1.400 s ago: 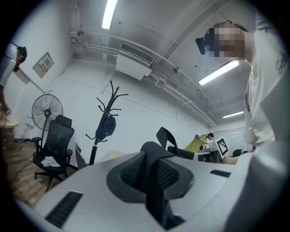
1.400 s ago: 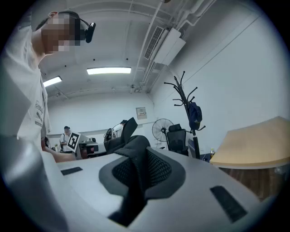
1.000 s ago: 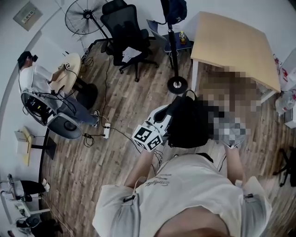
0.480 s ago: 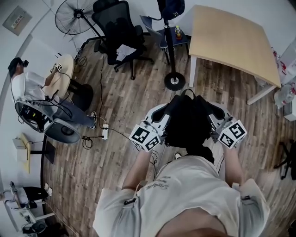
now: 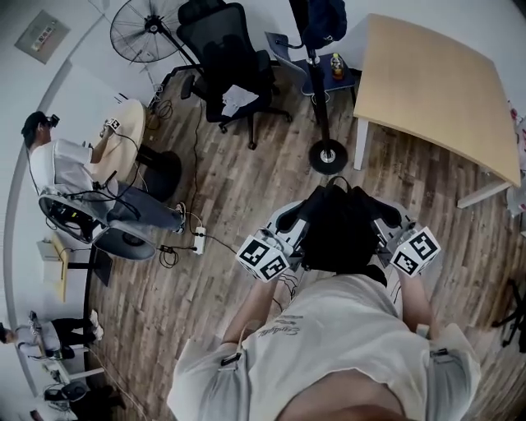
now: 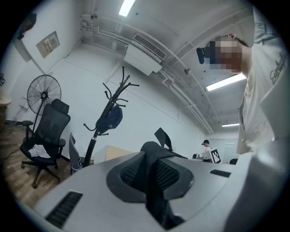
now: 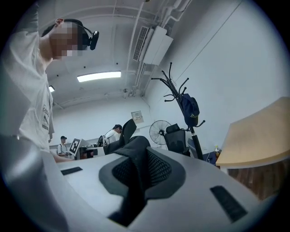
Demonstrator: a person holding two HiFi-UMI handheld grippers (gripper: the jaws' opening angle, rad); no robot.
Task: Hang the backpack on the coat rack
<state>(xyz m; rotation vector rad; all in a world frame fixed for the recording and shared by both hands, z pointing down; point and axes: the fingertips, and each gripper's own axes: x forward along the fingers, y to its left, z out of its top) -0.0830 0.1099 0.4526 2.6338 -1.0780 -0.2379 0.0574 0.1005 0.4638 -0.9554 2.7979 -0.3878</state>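
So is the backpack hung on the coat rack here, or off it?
Off it. The left claw and right claw each grip a strap of the backpack; the coat rack stands apart across the floor.

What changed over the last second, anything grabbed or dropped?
Almost nothing. The left hand-held gripper and the right hand-held gripper stay shut on the straps of the backpack, holding it in front of the person, short of the coat rack. Only the head view swings a little. The dark bag hangs on the rack as before.
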